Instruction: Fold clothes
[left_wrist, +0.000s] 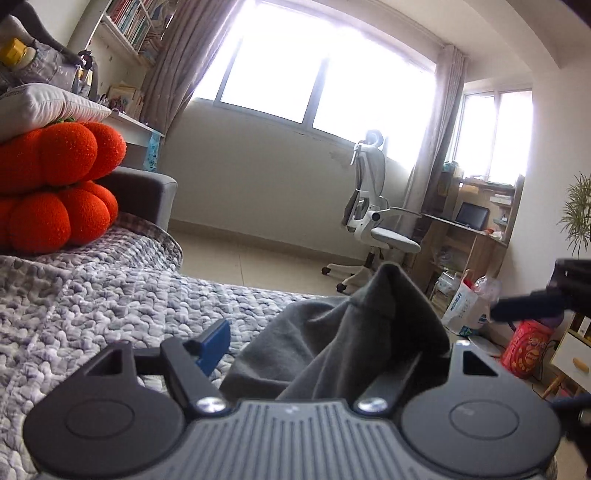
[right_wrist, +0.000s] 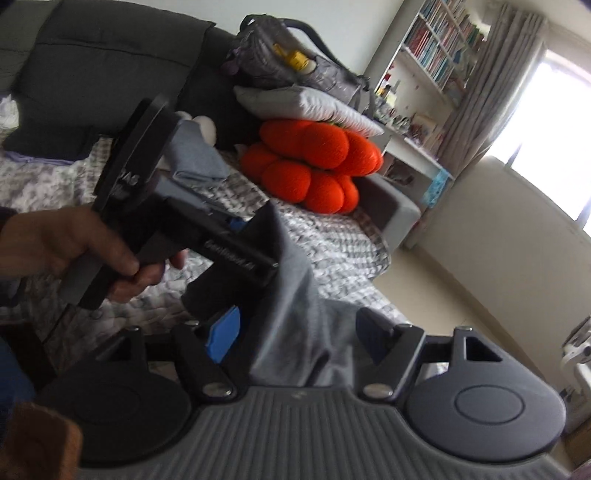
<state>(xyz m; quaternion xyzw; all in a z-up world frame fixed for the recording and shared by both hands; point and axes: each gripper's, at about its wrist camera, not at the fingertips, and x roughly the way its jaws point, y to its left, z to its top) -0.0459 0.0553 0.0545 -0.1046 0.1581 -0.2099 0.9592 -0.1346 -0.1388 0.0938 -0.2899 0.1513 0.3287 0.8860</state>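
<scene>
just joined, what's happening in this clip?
A person is folding clothes on a bed covered with a grey quilt. A dark grey garment is bunched up between the two tools. The left hand-held gripper has the cloth between its open fingers, and the right hand-held gripper likewise has its jaws apart around the fabric. Neither visibly pinches it. Orange cushions sit stacked behind.

Bunched grey garment (left_wrist: 343, 343) lifted above the bed.
</scene>
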